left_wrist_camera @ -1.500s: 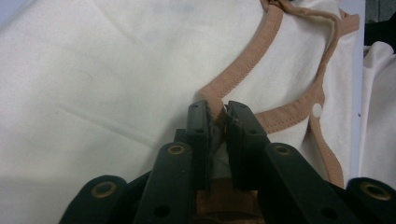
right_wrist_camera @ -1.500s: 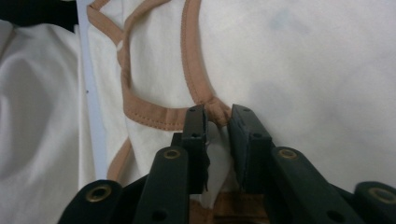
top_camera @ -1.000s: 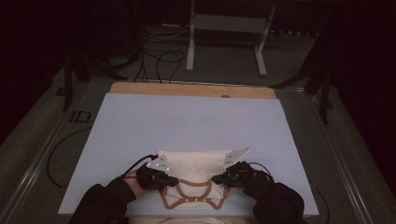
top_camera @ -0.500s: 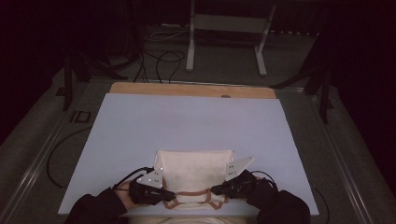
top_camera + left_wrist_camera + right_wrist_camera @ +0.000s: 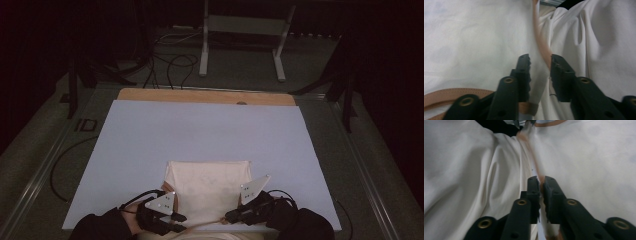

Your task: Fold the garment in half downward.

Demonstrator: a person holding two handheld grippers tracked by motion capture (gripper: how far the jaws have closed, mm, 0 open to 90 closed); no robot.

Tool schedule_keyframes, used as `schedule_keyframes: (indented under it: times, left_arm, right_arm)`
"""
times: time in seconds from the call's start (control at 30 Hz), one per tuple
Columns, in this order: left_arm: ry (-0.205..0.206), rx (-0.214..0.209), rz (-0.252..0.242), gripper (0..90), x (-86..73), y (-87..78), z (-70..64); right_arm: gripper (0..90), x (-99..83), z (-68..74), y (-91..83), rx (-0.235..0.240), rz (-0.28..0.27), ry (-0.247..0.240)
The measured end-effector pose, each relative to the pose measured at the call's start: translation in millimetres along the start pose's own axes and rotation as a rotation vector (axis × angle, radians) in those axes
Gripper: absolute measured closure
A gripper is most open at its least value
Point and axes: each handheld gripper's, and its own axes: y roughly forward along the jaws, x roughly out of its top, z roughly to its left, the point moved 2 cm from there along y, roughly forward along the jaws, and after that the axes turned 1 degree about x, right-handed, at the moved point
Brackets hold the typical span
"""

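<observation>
The cream garment (image 5: 207, 187) lies at the near edge of the table (image 5: 150, 135), and with the right gripper (image 5: 539, 185) pinching its tan trim (image 5: 537, 167) and the left gripper (image 5: 539, 67) spread around the same edge, both should pull evenly.

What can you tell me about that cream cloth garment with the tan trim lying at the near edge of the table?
The cream cloth garment with tan trim lies flat on the pale grey table, at the middle of its near edge, with its far part a neat, roughly square panel. The fabric looks soft, thin and woven, creased into folds near the person. A tan band edges it. The left hand-held gripper has its jaws around the trimmed edge with a gap showing; the right hand-held gripper pinches the trimmed edge on the other side.
</observation>
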Motion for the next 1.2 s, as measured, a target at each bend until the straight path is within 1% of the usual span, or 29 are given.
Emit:
schedule_keyframes:
  times: [0.07,0.1,0.13,0.17,0.2,0.23,0.33,0.37,0.4,0.43,0.47,0.53,0.57,0.6,0.67,0.7,0.77,0.8,0.83,0.87,0.9,0.93,0.97,1.0,1.03,1.07,1.1,1.13,1.2]
  left_arm:
    - [-0.006,0.007,-0.005,62.1,-0.1,-1.3,0.8]
    - [-0.009,0.017,-0.019,61.0,-0.1,-4.8,1.9]
    - [-0.009,0.026,-0.029,57.4,0.2,-6.8,3.1]
    - [-0.009,0.026,-0.029,53.4,0.2,-6.8,3.1]
    - [-0.009,0.026,-0.029,53.4,0.2,-6.8,3.1]
    - [-0.034,0.055,-0.061,46.9,1.4,-12.0,7.7]
    - [-0.062,0.088,-0.090,34.0,3.9,-17.2,13.1]
    - [-0.062,0.088,-0.090,30.2,3.9,-17.2,13.1]
    - [-0.074,0.105,-0.099,24.5,5.6,-19.8,17.1]
    - [-0.074,0.105,-0.099,22.5,5.6,-19.8,17.1]
    - [-0.081,0.118,-0.101,15.6,6.9,-21.0,20.4]
    - [-0.079,0.128,-0.105,10.9,7.4,-21.5,20.8]
    - [-0.077,0.149,-0.107,5.8,8.9,-22.5,23.7]
    - [-0.086,0.159,-0.107,3.1,9.6,-23.2,26.0]
    - [-0.092,0.164,-0.112,1.9,10.0,-24.1,27.7]
    - [-0.111,0.175,-0.126,1.7,11.0,-26.9,33.1]
    - [-0.119,0.199,-0.138,1.7,11.9,-28.8,38.8]
    - [-0.119,0.199,-0.138,1.9,11.9,-28.8,38.8]
    - [-0.132,0.202,-0.147,2.0,12.5,-30.9,45.0]
    - [-0.132,0.202,-0.147,2.0,12.5,-30.9,45.0]
    - [-0.130,0.226,-0.160,2.2,13.0,-32.7,49.9]
    - [-0.130,0.226,-0.160,2.4,13.0,-32.7,49.9]
    - [-0.135,0.238,-0.166,2.4,13.7,-34.8,55.5]
    - [-0.135,0.238,-0.166,2.5,13.7,-34.8,55.5]
    - [-0.145,0.255,-0.179,3.0,14.2,-37.0,61.2]
    - [-0.145,0.255,-0.179,3.0,14.2,-37.0,61.2]
    - [-0.148,0.275,-0.185,3.2,14.0,-38.2,66.2]
    - [-0.148,0.275,-0.185,3.4,14.0,-38.2,66.2]
    - [-0.144,0.279,-0.178,3.7,12.9,-38.9,73.9]
  right_arm:
    - [77.2,0.2,-0.5,-0.1,0.006,-0.007,0.004]
    - [74.0,0.3,-0.6,-0.8,0.007,-0.009,0.009]
    - [66.2,0.3,-1.2,-1.4,0.000,-0.012,0.002]
    - [66.2,0.3,-1.2,-1.4,0.000,-0.012,0.002]
    - [62.0,0.5,-1.3,-2.8,-0.007,-0.020,0.004]
    - [54.3,0.9,-3.2,-5.2,-0.024,-0.045,0.013]
    - [43.3,2.2,-8.0,-10.8,-0.044,-0.082,0.029]
    - [43.3,2.2,-8.0,-10.8,-0.044,-0.082,0.029]
    - [33.5,3.8,-10.9,-14.6,-0.073,-0.107,0.040]
    - [33.5,3.8,-10.9,-14.6,-0.073,-0.107,0.040]
    - [26.2,5.9,-13.5,-18.1,-0.091,-0.135,0.053]
    - [23.1,6.7,-14.6,-19.8,-0.094,-0.145,0.062]
    - [17.9,7.7,-16.6,-22.2,-0.117,-0.156,0.062]
    - [16.2,7.8,-17.8,-23.0,-0.124,-0.160,0.058]
    - [13.6,8.4,-19.7,-24.7,-0.140,-0.180,0.062]
    - [13.3,9.0,-23.1,-27.6,-0.157,-0.209,0.071]
    - [12.5,9.1,-26.3,-30.5,-0.175,-0.220,0.069]
    - [12.5,9.1,-26.3,-30.5,-0.175,-0.220,0.069]
    - [10.6,9.4,-31.0,-33.8,-0.184,-0.229,0.075]
    - [10.5,9.5,-32.1,-34.5,-0.189,-0.229,0.073]
    - [10.5,9.7,-34.5,-36.2,-0.205,-0.227,0.073]
    - [10.5,9.7,-34.5,-36.2,-0.205,-0.227,0.073]
    - [9.9,9.2,-39.4,-39.8,-0.229,-0.239,0.084]
    - [9.9,9.2,-39.4,-39.8,-0.229,-0.239,0.084]
    - [9.9,8.0,-45.4,-43.4,-0.251,-0.259,0.102]
    - [9.9,7.6,-47.0,-44.3,-0.257,-0.260,0.103]
    - [9.9,6.9,-50.3,-45.8,-0.276,-0.255,0.107]
    - [9.9,6.3,-52.5,-46.8,-0.285,-0.252,0.110]
    - [9.9,4.8,-58.0,-48.5,-0.299,-0.246,0.117]
